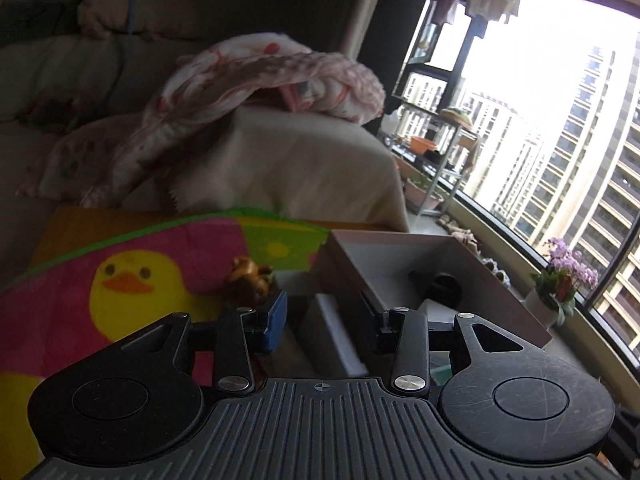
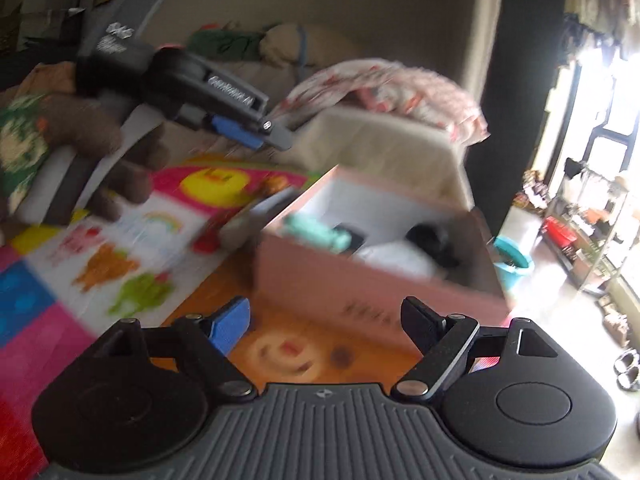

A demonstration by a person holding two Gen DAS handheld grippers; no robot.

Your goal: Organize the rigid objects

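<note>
Left wrist | grey block between parted left tongs, untouched

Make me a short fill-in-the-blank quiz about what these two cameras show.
1. The cartoon animal printed on the pink towel is a yellow ____.
2. The outside of the open box is coloured ____.
3. The right hand-held gripper has its fingers ____, holding nothing.
4. The flowers on the potted plant are ____.

Answers: duck; pink; open; purple
</note>
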